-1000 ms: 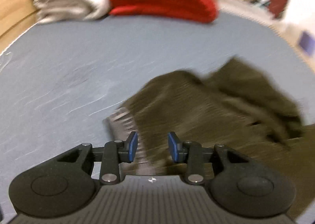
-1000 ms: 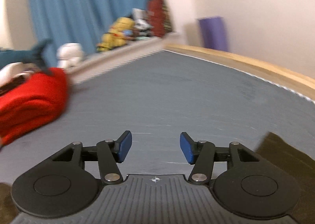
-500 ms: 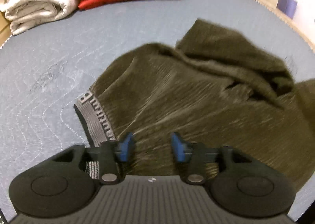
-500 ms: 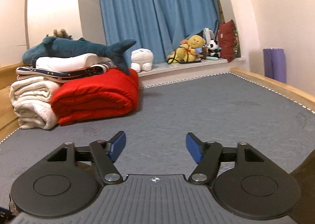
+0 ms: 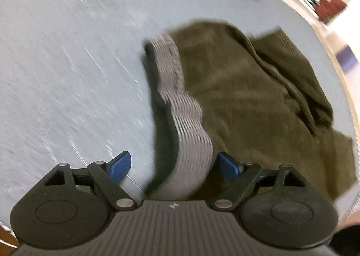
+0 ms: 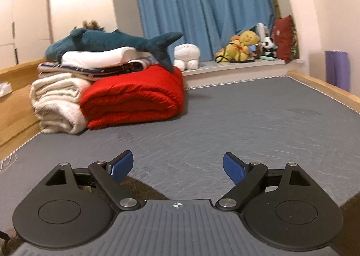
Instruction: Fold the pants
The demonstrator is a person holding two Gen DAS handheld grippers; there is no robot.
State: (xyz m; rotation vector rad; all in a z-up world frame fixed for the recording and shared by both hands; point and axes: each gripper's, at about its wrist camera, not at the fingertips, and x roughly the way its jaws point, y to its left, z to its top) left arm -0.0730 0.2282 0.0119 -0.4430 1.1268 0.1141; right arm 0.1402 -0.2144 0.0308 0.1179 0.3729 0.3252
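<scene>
Dark olive pants (image 5: 243, 89) lie crumpled on the grey mattress (image 5: 67, 76), with a grey ribbed waistband (image 5: 180, 107) running along their left edge. My left gripper (image 5: 174, 167) is open, its blue pads either side of the near end of the waistband, not closed on it. My right gripper (image 6: 177, 166) is open and empty, pointing across the mattress (image 6: 247, 125). A dark patch of the pants (image 6: 139, 188) shows just under its left finger.
A folded red blanket (image 6: 135, 100), a rolled cream blanket (image 6: 58, 103) and a plush shark (image 6: 108, 42) on folded bedding are stacked at the far left. Stuffed toys (image 6: 243, 46) line the window ledge. A wooden bed frame (image 6: 326, 89) borders the mattress.
My left gripper has opened wider and shifted left, so the waistband now lies between its pads. My right gripper has opened a little wider and its view has steadied.
</scene>
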